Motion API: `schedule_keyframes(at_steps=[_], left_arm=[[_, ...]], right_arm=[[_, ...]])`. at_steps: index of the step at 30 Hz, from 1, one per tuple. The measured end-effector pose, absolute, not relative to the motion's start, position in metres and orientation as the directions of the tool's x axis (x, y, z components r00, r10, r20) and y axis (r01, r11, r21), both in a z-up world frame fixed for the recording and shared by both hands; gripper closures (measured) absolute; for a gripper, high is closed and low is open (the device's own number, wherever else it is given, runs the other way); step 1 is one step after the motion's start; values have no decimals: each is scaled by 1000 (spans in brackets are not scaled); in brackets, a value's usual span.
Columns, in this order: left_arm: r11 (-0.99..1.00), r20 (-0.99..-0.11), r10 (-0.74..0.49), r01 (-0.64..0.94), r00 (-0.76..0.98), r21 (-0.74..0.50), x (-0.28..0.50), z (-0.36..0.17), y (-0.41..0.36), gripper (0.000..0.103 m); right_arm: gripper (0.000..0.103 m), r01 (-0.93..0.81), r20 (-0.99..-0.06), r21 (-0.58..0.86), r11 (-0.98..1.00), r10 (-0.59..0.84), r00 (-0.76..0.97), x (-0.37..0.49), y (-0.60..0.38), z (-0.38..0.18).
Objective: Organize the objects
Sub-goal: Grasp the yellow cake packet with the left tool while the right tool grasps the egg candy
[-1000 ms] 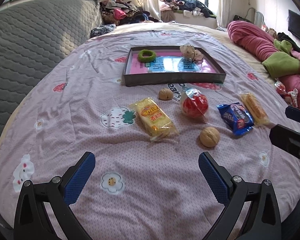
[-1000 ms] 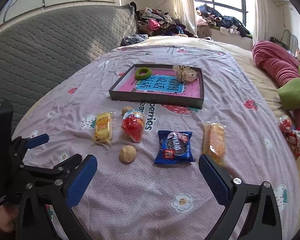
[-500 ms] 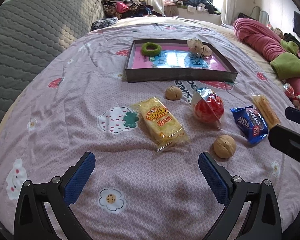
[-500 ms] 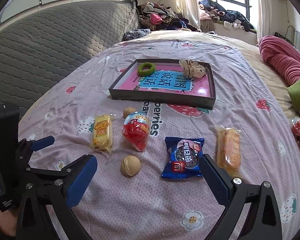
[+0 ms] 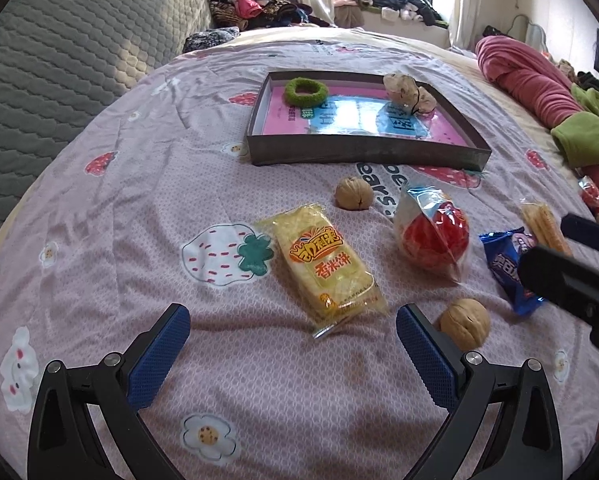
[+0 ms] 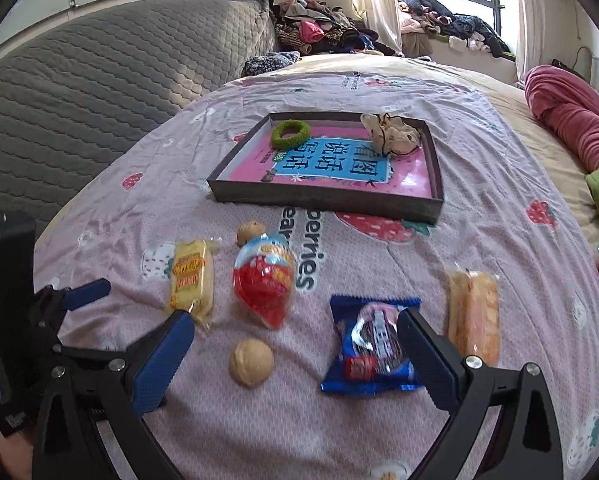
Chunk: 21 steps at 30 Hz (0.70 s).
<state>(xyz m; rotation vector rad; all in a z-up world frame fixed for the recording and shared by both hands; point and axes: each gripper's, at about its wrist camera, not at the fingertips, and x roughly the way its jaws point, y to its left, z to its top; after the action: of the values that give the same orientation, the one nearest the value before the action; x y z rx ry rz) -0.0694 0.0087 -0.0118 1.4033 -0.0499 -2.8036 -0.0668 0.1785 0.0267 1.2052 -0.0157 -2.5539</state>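
Now both wide open, empty: left tool [image 5: 293, 332] above bed [image 5: 147, 200] near yellow cracker pack [image 5: 323, 264], right tool [image 6: 295, 340] over near walnut [image 6: 251, 363] and blue cookie pack [image 6: 373, 346]; tray [image 6: 327, 200] farther back, holding green scrunchie [image 6: 290, 133]

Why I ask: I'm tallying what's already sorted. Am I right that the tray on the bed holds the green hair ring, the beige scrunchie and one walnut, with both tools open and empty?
Not quite: no walnut is in the tray. Both walnuts lie on the bedspread in front of it, as the right wrist view shows. The green hair ring and beige scrunchie are inside, and the left tool and right tool are open and empty.
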Motion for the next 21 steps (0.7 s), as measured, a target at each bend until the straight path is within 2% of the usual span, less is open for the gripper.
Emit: schedule_keyframes(at_steps=[21], left_arm=[[-1000,-814,-18,20,-580,8,-111,-32,1,1]], right_arm=[[1,280,-836,115,-953,-245,-491,-136,148,-15]])
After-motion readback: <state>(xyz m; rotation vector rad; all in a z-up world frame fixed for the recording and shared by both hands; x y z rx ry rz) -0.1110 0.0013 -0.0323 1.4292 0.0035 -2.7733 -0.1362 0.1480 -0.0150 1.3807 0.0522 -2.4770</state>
